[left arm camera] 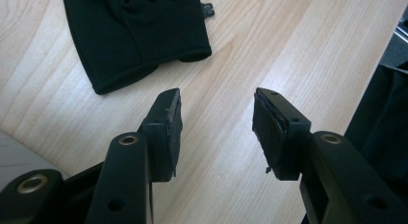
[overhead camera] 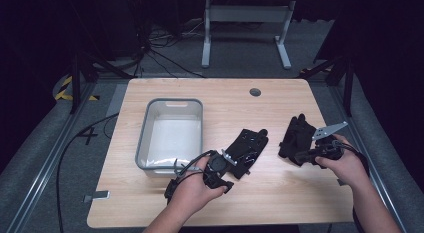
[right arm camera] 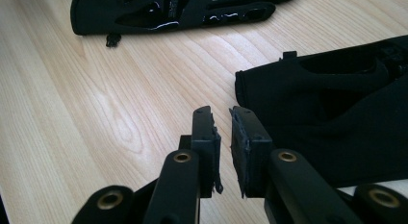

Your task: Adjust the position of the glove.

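Black gloves are what the work concerns: two of them lie on the wooden table [overhead camera: 280, 193], and neither has yet been lifted or placed in the grey bin [overhead camera: 145, 138], which stands bare inside at the left of the table, so the job is judged to be at its very start, with both grasps and any transfer left to do. In the high view the left glove [overhead camera: 246, 150] is seen just beyond the left gripper [overhead camera: 227, 165], and the right glove [overhead camera: 296, 138] just beyond the right gripper [overhead camera: 305, 155]. In the left gripper view the fingers [left arm camera: 168, 132] are held well apart with only bare wood between them; the left glove [left arm camera: 139, 36] lies ahead and to the left of the tips, its cuff near but not touched. In the right gripper view the fingers [right arm camera: 207, 142] are nearly together, a narrow gap remaining and nothing clamped; the right glove [right arm camera: 337, 113] lies just beside the right-hand finger, whether touching cannot be told, while the left glove [right arm camera: 178, 10] is seen farther off.
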`<state>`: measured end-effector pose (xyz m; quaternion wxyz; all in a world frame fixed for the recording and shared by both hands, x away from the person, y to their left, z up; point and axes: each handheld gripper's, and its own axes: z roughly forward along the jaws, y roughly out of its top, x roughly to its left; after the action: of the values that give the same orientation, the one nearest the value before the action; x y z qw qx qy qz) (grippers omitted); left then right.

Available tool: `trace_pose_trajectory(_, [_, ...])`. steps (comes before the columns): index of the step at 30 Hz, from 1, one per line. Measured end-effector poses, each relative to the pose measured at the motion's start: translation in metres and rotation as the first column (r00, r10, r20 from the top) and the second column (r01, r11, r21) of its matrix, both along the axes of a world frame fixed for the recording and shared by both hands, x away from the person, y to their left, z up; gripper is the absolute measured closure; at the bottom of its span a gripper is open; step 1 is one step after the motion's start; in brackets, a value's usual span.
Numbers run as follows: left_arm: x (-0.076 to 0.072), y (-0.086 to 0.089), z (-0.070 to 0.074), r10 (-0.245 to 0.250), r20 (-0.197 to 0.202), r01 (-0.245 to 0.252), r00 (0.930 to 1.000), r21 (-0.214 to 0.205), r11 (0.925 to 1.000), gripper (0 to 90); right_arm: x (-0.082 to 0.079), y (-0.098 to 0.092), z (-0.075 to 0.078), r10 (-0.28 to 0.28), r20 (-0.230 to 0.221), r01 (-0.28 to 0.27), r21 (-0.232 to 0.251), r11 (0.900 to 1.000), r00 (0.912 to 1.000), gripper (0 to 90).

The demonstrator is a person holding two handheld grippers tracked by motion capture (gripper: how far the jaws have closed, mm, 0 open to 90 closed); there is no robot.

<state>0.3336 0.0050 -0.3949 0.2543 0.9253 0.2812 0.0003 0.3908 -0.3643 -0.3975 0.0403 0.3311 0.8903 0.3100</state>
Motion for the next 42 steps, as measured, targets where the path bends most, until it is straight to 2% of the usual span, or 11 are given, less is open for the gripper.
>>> trace_pose_trajectory(2, [0.000, 0.001, 0.000, 0.007, -0.008, -0.007, 0.9999, 0.000, 1.0000, 54.0, 0.000, 0.001, 0.000, 0.001, -0.003, -0.001, 0.006, 1.0000, 1.0000, 80.1])
trace_pose_trajectory(4, [0.001, 0.004, 0.002, 0.024, -0.020, -0.025, 0.9995, -0.028, 0.9993, 57.5, 0.000, 0.002, 0.001, 0.005, -0.004, -0.005, 0.014, 0.9999, 1.0000, 80.1])
trace_pose_trajectory(7, [0.002, 0.008, 0.005, 0.050, 0.010, -0.050, 0.9987, -0.018, 0.9986, 63.2, 0.000, 0.003, 0.001, 0.012, -0.008, -0.012, 0.028, 0.9995, 0.9999, 80.2])
trace_pose_trajectory(14, [0.003, 0.013, 0.008, 0.047, 0.014, -0.046, 0.9988, -0.046, 0.9979, 64.0, 0.000, 0.007, 0.002, 0.009, -0.011, -0.009, 0.042, 0.9991, 0.9999, 79.7])
trace_pose_trajectory(19, [0.004, 0.016, 0.013, 0.049, 0.018, -0.048, 0.9986, -0.081, 0.9955, 64.8, 0.000, 0.009, 0.004, 0.011, -0.006, -0.011, 0.077, 0.9970, 0.9999, 78.6])
trace_pose_trajectory(22, [0.005, 0.019, 0.015, 0.052, 0.009, -0.051, 0.9986, -0.119, 0.9916, 64.9, 0.002, 0.013, 0.005, 0.016, 0.004, -0.017, 0.091, 0.9957, 0.9999, 78.0])
trace_pose_trajectory(29, [0.008, 0.021, 0.020, 0.094, 0.037, -0.087, 0.9949, -0.163, 0.9828, 62.6, 0.014, 0.023, 0.006, 0.015, 0.029, -0.018, 0.103, 0.9945, 0.9995, 74.6])
trace_pose_trajectory(32, [0.012, 0.018, 0.019, 0.114, 0.047, -0.105, 0.9924, -0.164, 0.9809, 62.0, 0.023, 0.028, 0.008, 0.007, 0.027, -0.010, 0.111, 0.9937, 0.9996, 74.1])
trace_pose_trajectory(33, [0.013, 0.016, 0.018, 0.123, 0.059, -0.113, 0.9906, -0.153, 0.9816, 61.3, 0.026, 0.029, 0.008, 0.002, 0.029, -0.005, 0.112, 0.9937, 0.9996, 74.0])
trace_pose_trajectory(34, [0.014, 0.013, 0.017, 0.136, 0.075, -0.126, 0.9878, -0.125, 0.9841, 60.2, 0.030, 0.031, 0.009, -0.003, 0.028, 0.000, 0.108, 0.9942, 0.9996, 73.8])
trace_pose_trajectory(42, [0.027, 0.006, 0.008, 0.161, 0.044, -0.154, 0.9860, -0.129, 0.9796, 58.8, 0.054, 0.044, 0.005, -0.018, 0.034, 0.015, 0.073, 0.9972, 0.9993, 71.2])
